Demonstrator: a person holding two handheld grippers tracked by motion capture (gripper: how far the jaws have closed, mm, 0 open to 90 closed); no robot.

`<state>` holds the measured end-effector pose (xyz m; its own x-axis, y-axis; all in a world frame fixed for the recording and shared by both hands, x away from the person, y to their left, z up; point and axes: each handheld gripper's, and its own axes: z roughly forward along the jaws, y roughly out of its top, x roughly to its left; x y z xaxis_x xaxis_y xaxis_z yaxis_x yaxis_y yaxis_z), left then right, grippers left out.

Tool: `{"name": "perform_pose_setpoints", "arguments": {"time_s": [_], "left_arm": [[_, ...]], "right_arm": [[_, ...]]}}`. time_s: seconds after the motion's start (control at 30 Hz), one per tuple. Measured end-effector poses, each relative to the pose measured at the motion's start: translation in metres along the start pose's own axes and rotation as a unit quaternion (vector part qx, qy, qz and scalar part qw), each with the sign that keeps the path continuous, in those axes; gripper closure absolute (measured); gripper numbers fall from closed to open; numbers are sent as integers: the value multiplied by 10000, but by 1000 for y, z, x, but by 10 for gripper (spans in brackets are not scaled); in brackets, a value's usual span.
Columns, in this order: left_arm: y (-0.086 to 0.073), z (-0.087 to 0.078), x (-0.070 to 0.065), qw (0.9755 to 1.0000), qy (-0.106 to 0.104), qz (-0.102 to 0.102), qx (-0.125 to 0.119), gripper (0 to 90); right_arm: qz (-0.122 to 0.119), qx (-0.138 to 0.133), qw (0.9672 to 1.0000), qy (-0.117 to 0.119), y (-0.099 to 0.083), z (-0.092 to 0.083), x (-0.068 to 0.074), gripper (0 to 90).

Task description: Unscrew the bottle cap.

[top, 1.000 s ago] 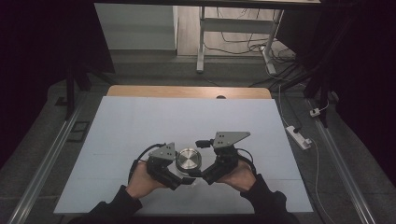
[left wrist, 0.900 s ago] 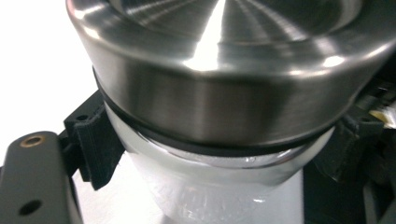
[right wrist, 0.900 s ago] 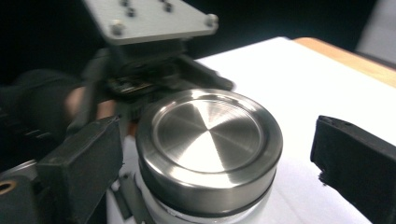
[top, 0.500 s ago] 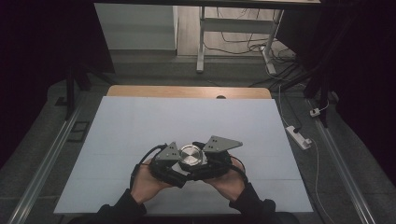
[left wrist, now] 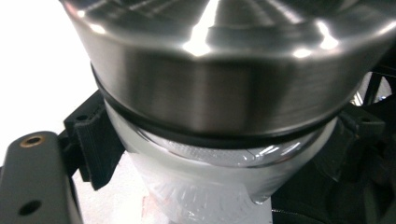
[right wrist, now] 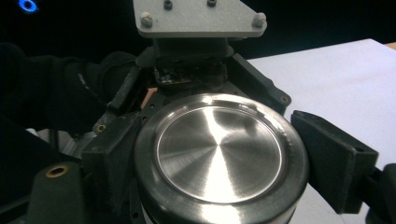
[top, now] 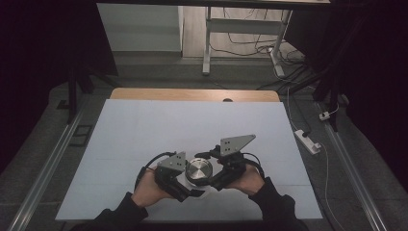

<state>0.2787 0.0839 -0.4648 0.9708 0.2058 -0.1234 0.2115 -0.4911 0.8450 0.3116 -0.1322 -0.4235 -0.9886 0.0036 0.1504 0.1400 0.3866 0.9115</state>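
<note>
Two grips are made, and the turning itself is, I think, what is left.

From the high view, the jar (top: 204, 182) stands on the white worktop (top: 144, 125) near its front edge, between my two hands. Its steel lid (top: 198, 171) faces up. My left fingers (top: 190, 192) come to it from the left and low down, and my right fingers (top: 216, 182) from the right, at the height of the lid. Nothing else lies on the worktop.

In the left gripper view, the jar is very close. My left fingers (left wrist: 93, 144) are closed on its clear body (left wrist: 210, 172), one on each side, just under the lid (left wrist: 224, 84). A black ring (left wrist: 140, 125) runs between the lid and the glass. I see no gap there, so I judge that the lid sits fully on the jar and is not lifted.

In the right gripper view, I look down on the round top of the lid (right wrist: 219, 149). It lies between my right fingers (right wrist: 331, 158), which have just been opening a little. Both of them seem to rest against the rim, so I take this as a grip on the lid, perhaps a light one. Behind the lid is my left hand (right wrist: 70, 93) with its gripper.

So holding the jar steady is done, and the lid is taken. What remains, as I judge it, is to tighten the right grip, turn the lid loose and lift it away. I cannot tell how much the thread is already loosened.
</note>
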Motion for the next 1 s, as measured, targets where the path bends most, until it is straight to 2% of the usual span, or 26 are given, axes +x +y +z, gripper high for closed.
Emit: {"name": "perform_pose_setpoints", "arguments": {"time_s": [0.03,0.07,0.1,0.13,0.23,0.27,0.3,0.37,0.43,0.5,0.53,0.57,0.7,0.77,0.8,0.87,1.0], "left_arm": [[0,0,1,10000,62,-14,26,158],[-1,-1,2,9998,163,-42,55,158],[-2,-1,4,9991,396,-143,84,158],[-2,-1,4,9991,396,-143,84,159],[-1,-2,5,9959,844,-267,158,158],[-1,-1,3,9943,1005,-335,156,158],[0,0,3,9928,1128,-359,186,158],[0,0,2,9910,1256,-433,170,158],[0,1,1,9891,1371,-518,155,158],[1,0,0,9885,1408,-530,128,159],[1,0,0,9887,1396,-530,127,159],[1,-1,0,9889,1388,-524,121,158],[2,-2,0,9910,1258,-441,121,159],[1,-3,1,9931,1117,-345,116,159],[2,-3,0,9932,1116,-319,115,158],[2,-3,0,9950,969,-230,114,159],[-1,-3,4,9972,725,-179,95,159]], "right_arm": [[32,40,9998,-187,2,0,1,90],[140,33,9990,-418,4,0,2,57],[221,-2,9978,-627,5,-1,2,58],[281,-44,9963,-811,7,-2,4,58],[376,-105,9898,-1368,9,1,10,59],[376,-105,9898,-1368,9,1,10,59],[398,-128,9871,-1546,9,3,13,68],[464,-106,9829,-1779,8,10,17,80],[493,-91,9772,-2063,6,17,21,99],[554,-8,9739,-2202,4,23,22,131],[510,-30,9721,-2288,3,24,23,177],[429,-64,9701,-2388,2,24,24,183],[441,-123,9734,-2246,3,21,24,189],[438,-108,9780,-2039,5,18,22,190],[462,-134,9804,-1912,5,16,21,191],[470,-173,9841,-1704,6,12,18,192],[332,-258,9889,-1428,9,6,18,193]]}}
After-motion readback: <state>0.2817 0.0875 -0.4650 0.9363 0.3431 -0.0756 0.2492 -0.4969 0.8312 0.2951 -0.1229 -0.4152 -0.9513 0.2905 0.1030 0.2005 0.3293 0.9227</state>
